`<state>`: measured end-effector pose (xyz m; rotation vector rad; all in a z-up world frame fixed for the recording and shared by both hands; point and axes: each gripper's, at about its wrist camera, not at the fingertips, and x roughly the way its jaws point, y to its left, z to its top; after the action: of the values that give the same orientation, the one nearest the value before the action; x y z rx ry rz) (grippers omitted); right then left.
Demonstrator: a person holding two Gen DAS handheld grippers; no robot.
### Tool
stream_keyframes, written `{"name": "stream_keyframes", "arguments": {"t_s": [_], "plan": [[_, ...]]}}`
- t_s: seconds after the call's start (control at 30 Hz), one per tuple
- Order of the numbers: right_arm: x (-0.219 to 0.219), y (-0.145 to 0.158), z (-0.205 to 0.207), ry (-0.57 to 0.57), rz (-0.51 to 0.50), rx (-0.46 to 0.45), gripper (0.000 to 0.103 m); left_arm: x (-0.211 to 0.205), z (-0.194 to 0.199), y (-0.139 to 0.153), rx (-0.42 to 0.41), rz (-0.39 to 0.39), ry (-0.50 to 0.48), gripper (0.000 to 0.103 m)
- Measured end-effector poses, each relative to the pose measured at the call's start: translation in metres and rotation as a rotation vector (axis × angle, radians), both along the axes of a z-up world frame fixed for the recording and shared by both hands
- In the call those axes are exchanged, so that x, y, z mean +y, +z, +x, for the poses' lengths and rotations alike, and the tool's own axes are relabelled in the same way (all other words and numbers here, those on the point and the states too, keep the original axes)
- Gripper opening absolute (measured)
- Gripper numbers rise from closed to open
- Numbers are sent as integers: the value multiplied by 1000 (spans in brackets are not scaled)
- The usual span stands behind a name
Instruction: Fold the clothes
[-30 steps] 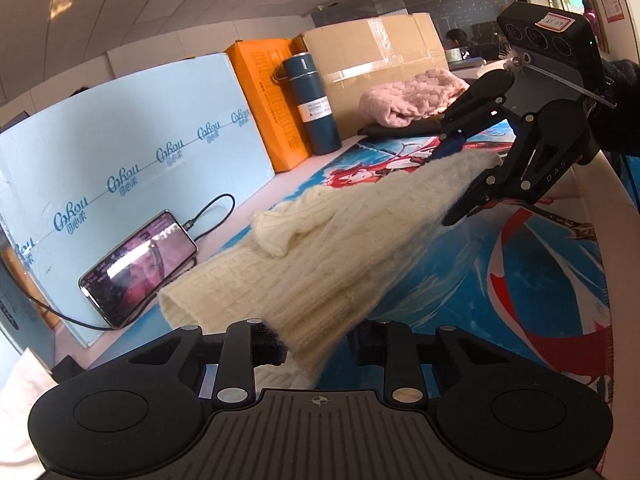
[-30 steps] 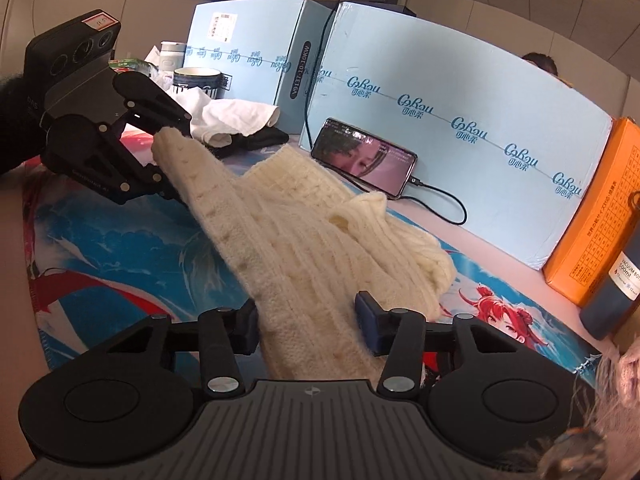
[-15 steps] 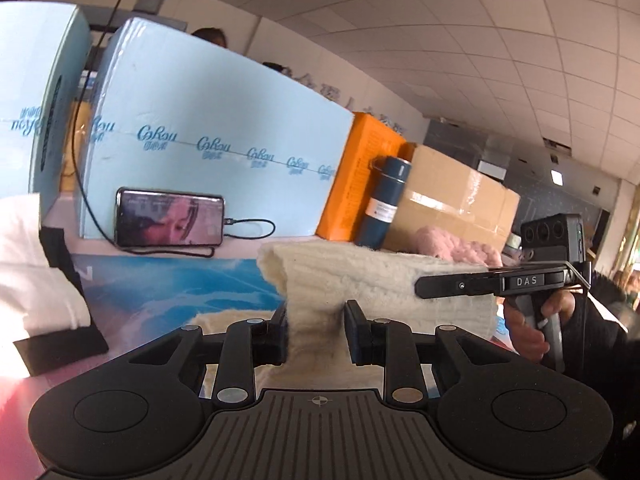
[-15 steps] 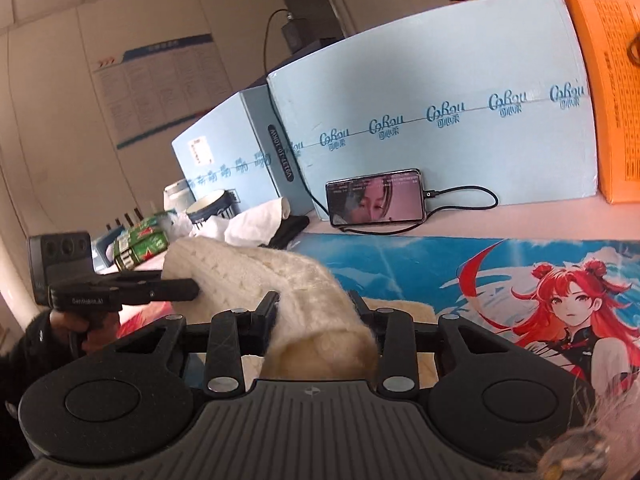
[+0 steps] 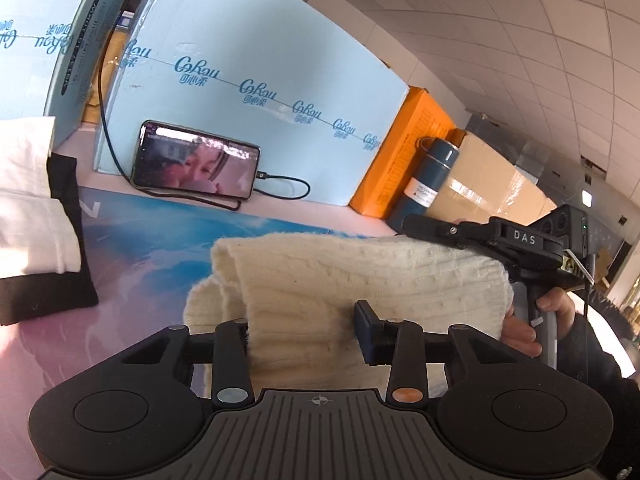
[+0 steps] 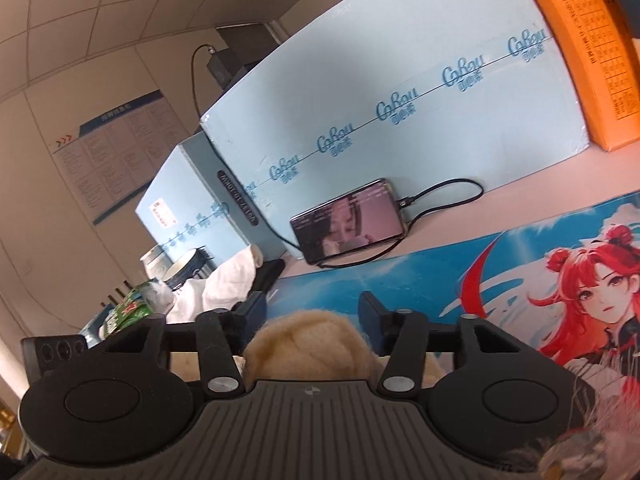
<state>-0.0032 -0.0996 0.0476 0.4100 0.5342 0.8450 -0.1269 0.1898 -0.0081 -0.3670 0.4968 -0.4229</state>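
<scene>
A cream knit sweater (image 5: 360, 276) lies as a folded bundle on the printed mat (image 5: 168, 240). My left gripper (image 5: 304, 328) has the bundle's near end between its jaws, which are opening. The cloth leans on the left finger and the right blue pad (image 5: 365, 330) shows bare. My right gripper (image 6: 314, 310) is also opening. A tan lump of the sweater (image 6: 312, 344) sits low between its pads with a gap on each side. In the left wrist view the right gripper (image 5: 416, 227) lies over the bundle's far end, with a hand (image 5: 520, 332) on its handle.
A phone (image 5: 196, 168) on a cable leans on pale blue boxes (image 5: 248, 52) at the back. An orange box (image 5: 404, 152), a dark blue bottle (image 5: 428, 184) and a cardboard box (image 5: 492, 192) stand right. White and black cloth (image 5: 32, 208) lies left, near cups and cans (image 6: 132, 308).
The sweater went from stretched in the air between both grippers to a folded bundle on the mat. Both grippers rolled, and both pairs of jaws have spread wider.
</scene>
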Motion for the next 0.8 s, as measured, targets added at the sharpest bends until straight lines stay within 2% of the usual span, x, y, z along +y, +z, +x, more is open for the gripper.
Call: {"name": "stream_keyframes", "arguments": {"t_s": [0.03, 0.1, 0.17, 0.33, 0.43, 0.57, 0.63, 0.73, 0.8], "plan": [[-5, 4, -5, -42, -6, -27, 74, 1, -1, 0, -1, 4, 6, 29], [-14, 12, -15, -124, -17, -81, 74, 3, -5, 0, -6, 5, 26, 23], [-21, 20, -31, -153, -4, -136, 75, 5, -9, 0, -2, -8, 61, 22], [-18, 30, -66, -11, 44, -230, 81, 4, -12, -3, 34, -4, 146, 22], [-5, 25, -70, 124, 36, -196, 82, 6, -9, -3, 56, -5, 185, 23], [7, 7, -57, 127, -37, -118, 82, 5, -11, -2, 53, 44, 223, 24], [5, -4, -47, 115, 0, -27, 85, 3, -11, -2, 43, 63, 228, 25], [2, -16, -39, 100, 49, 60, 87, -1, -11, 1, 19, 96, 240, 32], [1, -22, -36, 90, 75, 103, 87, -4, -9, 4, 7, 136, 271, 50]]}}
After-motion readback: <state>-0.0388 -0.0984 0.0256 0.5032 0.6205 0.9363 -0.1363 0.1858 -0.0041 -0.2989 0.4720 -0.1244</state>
